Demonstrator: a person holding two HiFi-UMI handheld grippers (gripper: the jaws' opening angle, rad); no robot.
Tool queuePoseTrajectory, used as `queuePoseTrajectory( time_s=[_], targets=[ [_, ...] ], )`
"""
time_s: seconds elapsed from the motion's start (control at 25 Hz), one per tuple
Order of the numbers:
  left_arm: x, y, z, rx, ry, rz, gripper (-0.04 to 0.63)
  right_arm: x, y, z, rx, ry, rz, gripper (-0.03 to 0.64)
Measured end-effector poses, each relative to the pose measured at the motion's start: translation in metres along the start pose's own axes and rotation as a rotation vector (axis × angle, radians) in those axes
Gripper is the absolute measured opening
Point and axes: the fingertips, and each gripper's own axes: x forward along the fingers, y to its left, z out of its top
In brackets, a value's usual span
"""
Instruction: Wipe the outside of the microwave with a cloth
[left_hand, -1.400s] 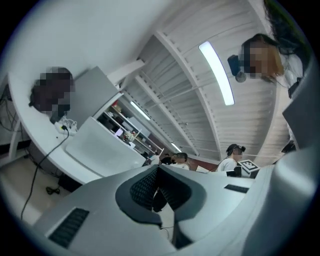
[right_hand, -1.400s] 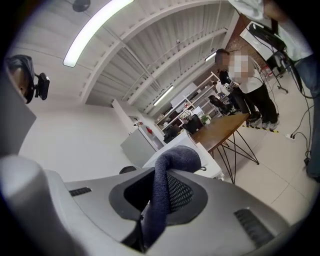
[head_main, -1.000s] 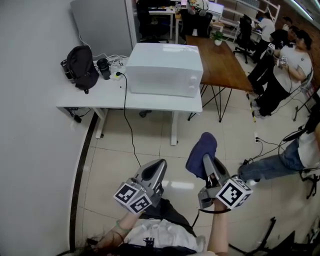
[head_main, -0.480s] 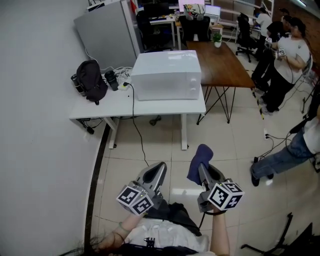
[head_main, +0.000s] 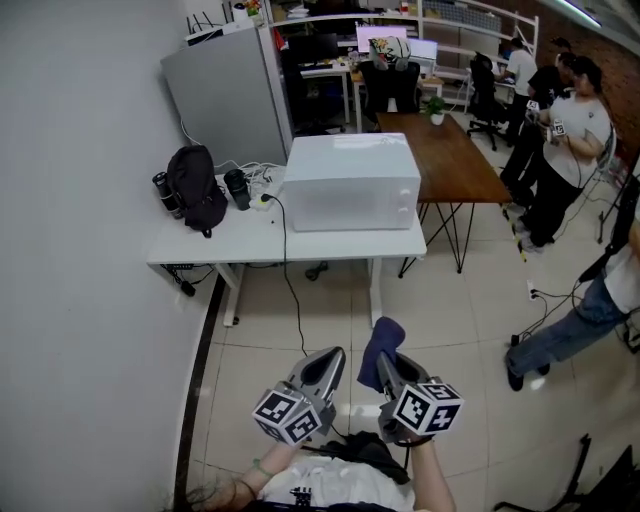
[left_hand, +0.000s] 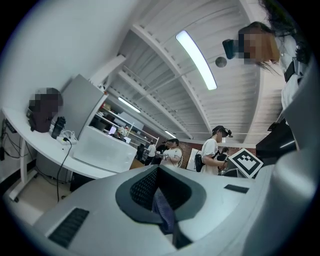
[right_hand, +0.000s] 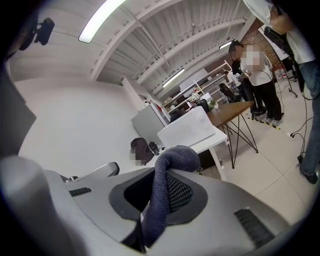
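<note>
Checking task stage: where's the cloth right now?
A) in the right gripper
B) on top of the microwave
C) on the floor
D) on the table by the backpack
A: the right gripper is shut on the cloth, which sticks up from its jaws. The microwave sits untouched on the table across the floor.

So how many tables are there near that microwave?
2. A white desk holds the microwave; a brown wooden table stands just beyond it to the right. More may be hidden farther back.
</note>
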Motion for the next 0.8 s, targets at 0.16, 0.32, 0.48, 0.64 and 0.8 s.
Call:
queuePoseTrajectory(
  time_s=[0.16, 0.32, 0.48, 0.64, 0.8],
  targets=[
    [-0.018, 0.020, 0.004, 0.005, -0.011, 0.001, -0.014, 0.017, 0.024, -0.008, -0.010, -0.006, 0.004, 0.069],
    [-0.030, 0.032, 0.009, 0.007, -0.021, 0.004, -0.014, 0.027, 0.038, -0.018, -0.060, 0.010, -0.024, 0.066],
    [-0.038, 0.040, 0.007, -0.001, -0.020, 0.004, -0.014, 0.030, 0.049, -0.025, -0.099, 0.016, -0.038, 0.064],
    [-0.041, 0.041, 0.008, -0.003, -0.032, -0.001, -0.014, 0.027, 0.051, -0.027, -0.120, 0.022, -0.058, 0.064],
    [-0.047, 0.043, 0.011, -0.013, -0.051, 0.004, -0.014, 0.027, 0.052, -0.031, -0.136, 0.038, -0.074, 0.064]
  ],
)
